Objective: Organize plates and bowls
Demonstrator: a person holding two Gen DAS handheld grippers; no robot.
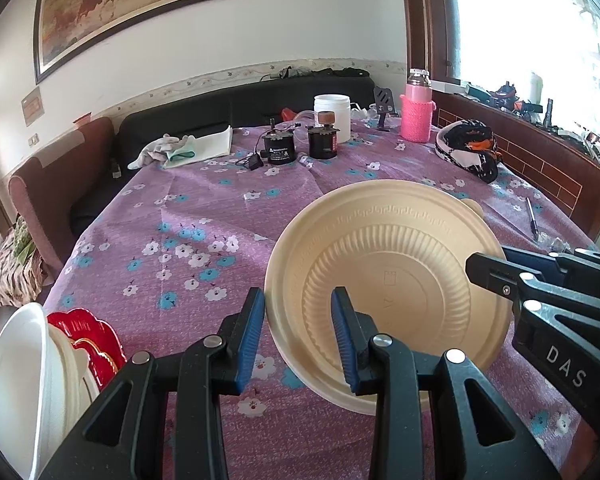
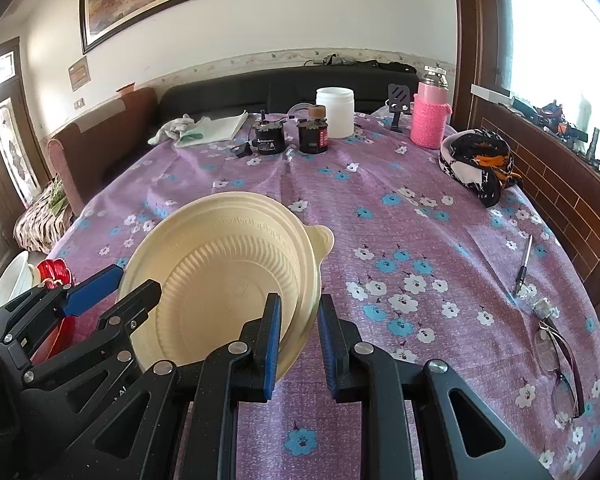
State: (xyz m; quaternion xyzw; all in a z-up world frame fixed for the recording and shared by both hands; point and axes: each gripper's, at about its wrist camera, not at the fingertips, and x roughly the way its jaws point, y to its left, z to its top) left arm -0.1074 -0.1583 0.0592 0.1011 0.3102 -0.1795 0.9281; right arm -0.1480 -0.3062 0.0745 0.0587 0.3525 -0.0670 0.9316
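Item: cream plastic bowl (image 1: 384, 280), ribbed inside, with a small tab on its rim. It was held tilted above the table (image 1: 204, 216) near the front edge, its hollow facing the grippers.

Left gripper (image 1: 298, 338): blue pads closed on the bowl's left rim, one pad outside the wall and one inside.

Right gripper (image 2: 298, 344): pads clamped on the bowl's right rim, the wall passing between them.

At the table's front left corner: a white bowl (image 1: 16, 372) standing on edge, a stack of cream plates (image 1: 70, 364) against it, and a red scalloped dish (image 1: 86, 330) just beside them.

Along the far edge: a folded cloth (image 1: 184, 146), two black motors (image 1: 300, 144), a white jar (image 1: 332, 114), a phone stand (image 1: 384, 106), and a pink flask (image 1: 417, 114) in a knitted sleeve.

Right edge: a patterned scarf (image 1: 468, 148), a pen (image 2: 524, 266), and spectacles (image 2: 560, 364) toward the front right corner.

The table was covered with a purple flowered cloth.
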